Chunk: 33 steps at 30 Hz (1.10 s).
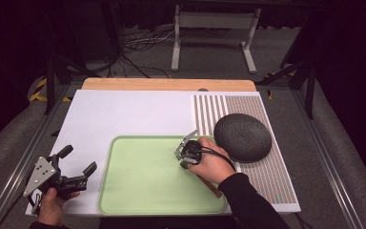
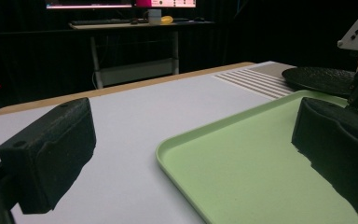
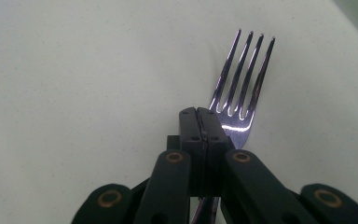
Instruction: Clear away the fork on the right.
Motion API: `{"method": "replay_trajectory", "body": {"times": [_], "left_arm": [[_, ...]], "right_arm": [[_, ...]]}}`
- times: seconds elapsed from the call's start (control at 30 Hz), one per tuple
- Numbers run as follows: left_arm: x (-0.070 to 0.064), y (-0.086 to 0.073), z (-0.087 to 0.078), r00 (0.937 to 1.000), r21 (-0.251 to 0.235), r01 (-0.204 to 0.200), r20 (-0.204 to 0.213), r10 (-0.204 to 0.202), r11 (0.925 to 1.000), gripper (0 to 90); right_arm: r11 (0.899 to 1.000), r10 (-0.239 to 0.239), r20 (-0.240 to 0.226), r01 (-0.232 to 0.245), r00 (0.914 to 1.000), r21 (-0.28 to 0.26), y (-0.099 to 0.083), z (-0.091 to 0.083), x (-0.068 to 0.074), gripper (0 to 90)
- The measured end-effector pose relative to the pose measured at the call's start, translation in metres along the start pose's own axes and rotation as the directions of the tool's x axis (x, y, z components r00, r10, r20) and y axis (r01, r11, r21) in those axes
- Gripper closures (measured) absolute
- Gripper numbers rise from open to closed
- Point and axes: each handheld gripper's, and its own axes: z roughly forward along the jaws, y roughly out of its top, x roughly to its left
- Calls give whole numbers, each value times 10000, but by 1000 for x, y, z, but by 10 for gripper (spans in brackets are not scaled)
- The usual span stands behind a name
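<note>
A metal fork (image 3: 240, 79) is clamped at its neck between the jaws of my right gripper (image 3: 199, 112), tines pointing away over the pale green surface. From above, the right gripper (image 1: 185, 151) and the fork (image 1: 177, 153) sit at the upper right part of the light green tray (image 1: 147, 186). I cannot tell whether the tines touch the tray. My left gripper (image 1: 78, 160) is held just left of the tray, jaws wide apart and empty. Along the left gripper (image 2: 193, 158), the tray (image 2: 251, 182) lies ahead and to the right.
A dark, rough-textured round dome (image 1: 242, 137) rests on the striped mat (image 1: 267, 176) right of the tray; the dome (image 2: 319, 77) is also in the left gripper view. A white sheet (image 1: 124, 112) covers the table. Floor, cables and a stand lie beyond.
</note>
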Motion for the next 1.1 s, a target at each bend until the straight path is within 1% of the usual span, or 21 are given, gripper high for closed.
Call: {"method": "replay_trajectory", "body": {"times": [0.13, 0.2, 0.27, 0.37, 0.47, 0.73, 0.97, 1.03, 1.1], "left_arm": [[0, 0, 0, 10000, -3, 3, 1, -3, 10000, 3], [0, 0, 0, 10000, -2, 0, 2, 0, 10000, 3], [0, 0, 0, 10000, -4, 1, 6, -1, 10000, 3], [0, 0, 0, 10000, -30, 7, -5, -7, 10000, 3], [0, 0, 0, 10000, -35, 12, -5, -12, 10000, 3], [0, 0, 1, 10000, -28, 10, -1, -10, 10000, 3], [0, 0, 1, 10000, -26, 9, 0, -9, 10000, 4], [0, 0, 1, 10000, -21, 11, -2, -11, 10000, 3], [0, 0, 1, 10000, -20, 10, 0, -10, 10000, 3]], "right_arm": [[9999, 143, 123, -143, 9998, -12, -1, -1, -4, 900], [9997, 257, 290, -257, 9992, -12, -3, -2, -8, 900], [9996, 275, 285, -275, 9992, -23, -3, -2, -9, 900], [9988, 498, 474, -497, 9976, -38, -5, -3, -13, 900], [9982, 599, 529, -597, 9968, -62, -7, -5, -17, 900], [9934, 1144, 817, -1137, 9901, -134, -13, -8, -27, 900], [9880, 1542, 1114, -1529, 9817, -203, -18, -12, -34, 900], [9874, 1582, 1110, -1570, 9812, -190, -19, -12, -36, 900], [9857, 1684, 1172, -1670, 9787, -220, -20, -13, -37, 900]]}}
